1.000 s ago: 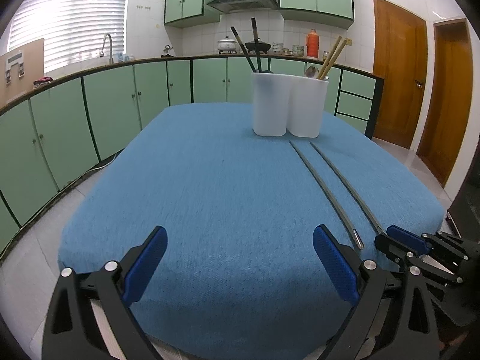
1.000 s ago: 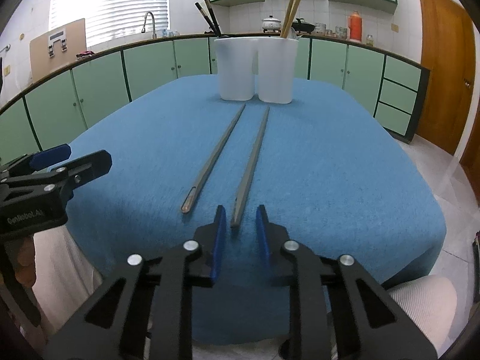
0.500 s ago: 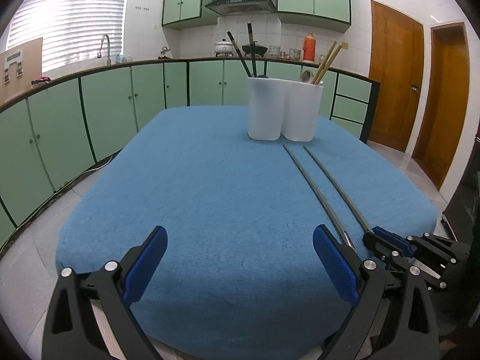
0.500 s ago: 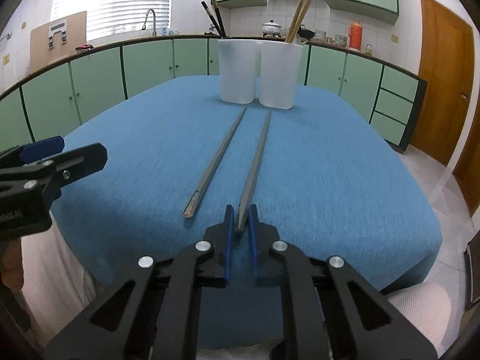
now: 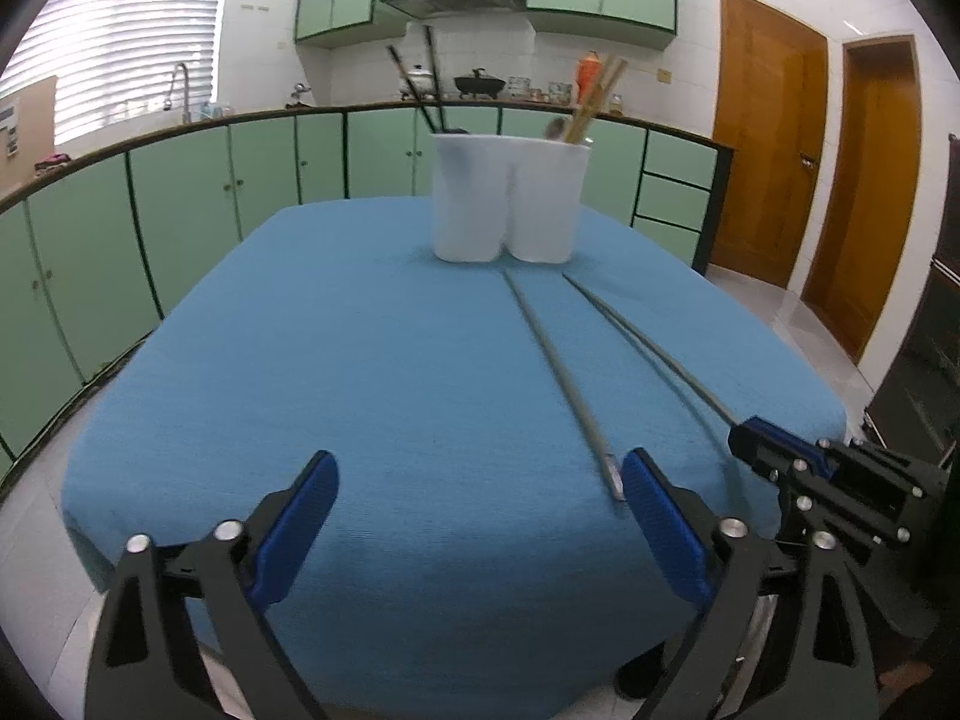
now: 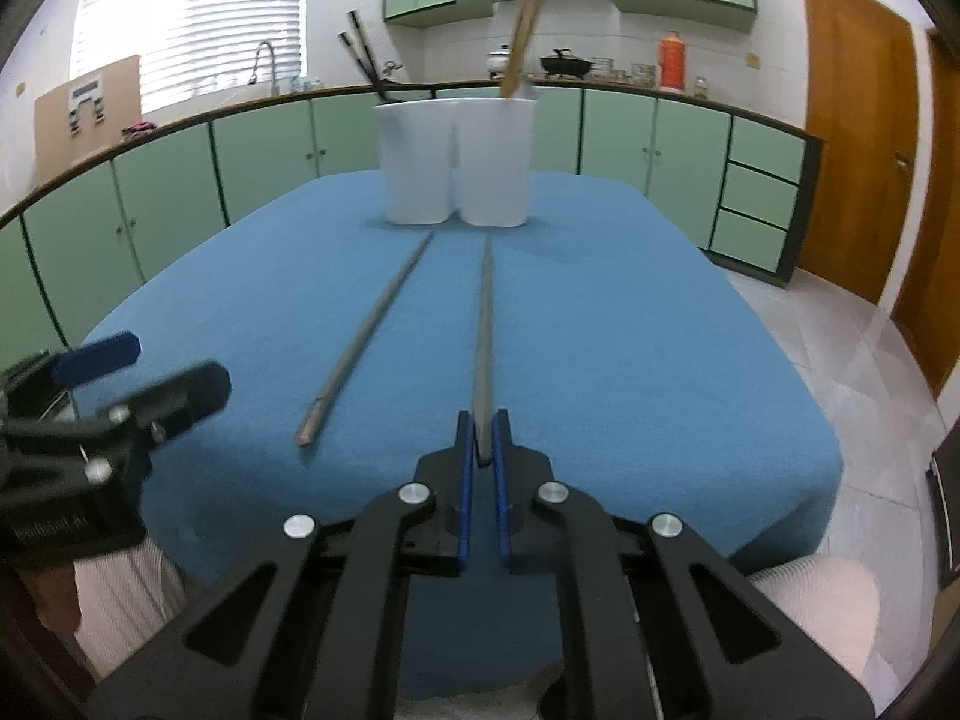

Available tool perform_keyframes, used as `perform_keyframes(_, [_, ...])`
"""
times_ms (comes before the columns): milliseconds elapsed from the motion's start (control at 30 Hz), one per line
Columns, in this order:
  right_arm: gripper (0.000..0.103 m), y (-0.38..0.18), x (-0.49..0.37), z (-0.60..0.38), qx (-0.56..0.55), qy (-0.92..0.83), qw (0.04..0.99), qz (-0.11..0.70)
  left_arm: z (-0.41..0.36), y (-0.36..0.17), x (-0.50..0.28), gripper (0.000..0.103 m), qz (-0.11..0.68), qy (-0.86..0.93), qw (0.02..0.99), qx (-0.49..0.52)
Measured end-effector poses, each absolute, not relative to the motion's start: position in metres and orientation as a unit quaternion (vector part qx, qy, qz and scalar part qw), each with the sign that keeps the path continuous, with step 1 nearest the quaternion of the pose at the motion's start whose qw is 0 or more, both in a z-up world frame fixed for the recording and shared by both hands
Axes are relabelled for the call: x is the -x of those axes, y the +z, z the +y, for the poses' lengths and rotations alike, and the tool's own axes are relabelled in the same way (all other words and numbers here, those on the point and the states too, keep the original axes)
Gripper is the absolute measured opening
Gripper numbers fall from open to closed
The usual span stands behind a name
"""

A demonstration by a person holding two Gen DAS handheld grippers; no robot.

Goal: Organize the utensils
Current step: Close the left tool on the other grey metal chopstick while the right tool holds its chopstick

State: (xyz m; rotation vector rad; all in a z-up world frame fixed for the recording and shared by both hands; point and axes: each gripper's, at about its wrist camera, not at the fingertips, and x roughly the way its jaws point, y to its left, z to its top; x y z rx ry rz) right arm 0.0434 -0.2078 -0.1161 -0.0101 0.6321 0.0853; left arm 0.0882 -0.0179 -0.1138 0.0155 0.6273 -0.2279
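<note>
My right gripper (image 6: 478, 441) clamps the right chopstick (image 6: 482, 324). My empty left gripper (image 5: 480, 516) is closing. Next: lift toward the white holder (image 6: 459, 162).

A matt blue cloth (image 6: 630, 324) with a fine, slightly rough weave covers the table. The two long grey chopsticks (image 6: 483, 324) look like dull brushed metal. The twin white holder (image 6: 456, 162) is smooth, semi-matt plastic; wooden chopsticks (image 6: 521, 42) stand in it. Both grippers have matt black plastic frames with shiny metal rivets, and the right gripper (image 6: 482, 447) and left gripper (image 5: 480, 516) carry ribbed blue rubbery pads (image 5: 660, 528). The doors (image 6: 852, 138) are glossy varnished wood
</note>
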Motion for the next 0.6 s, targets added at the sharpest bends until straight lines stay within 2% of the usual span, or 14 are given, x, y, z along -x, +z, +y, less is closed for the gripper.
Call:
perform_keyframes(100, [0.005, -0.116, -0.042, -0.218, -0.002, 0.038, 0.950, 0.309, -0.027, -0.118, -0.094, 0.072, 0.322, -0.123, 0.939, -0.005])
perform_keyframes(167, [0.005, -0.117, -0.042, -0.224, -0.007, 0.036, 0.950, 0.310, -0.033, -0.121, -0.096, 0.068, 0.329, -0.129, 0.935, -0.004])
perform_keyframes(367, [0.005, -0.118, -0.041, -0.237, -0.018, 0.038, 0.950, 0.310, -0.050, -0.124, -0.099, 0.066, 0.340, -0.138, 0.930, -0.003])
perform_keyframes(467, [0.005, -0.118, -0.040, -0.242, -0.024, 0.040, 0.950, 0.309, -0.057, -0.127, -0.102, 0.055, 0.351, -0.139, 0.926, -0.001])
perform_keyframes(600, [0.005, -0.117, -0.043, -0.246, -0.029, 0.041, 0.950, 0.307, -0.065, -0.129, -0.099, 0.050, 0.352, -0.139, 0.926, -0.005])
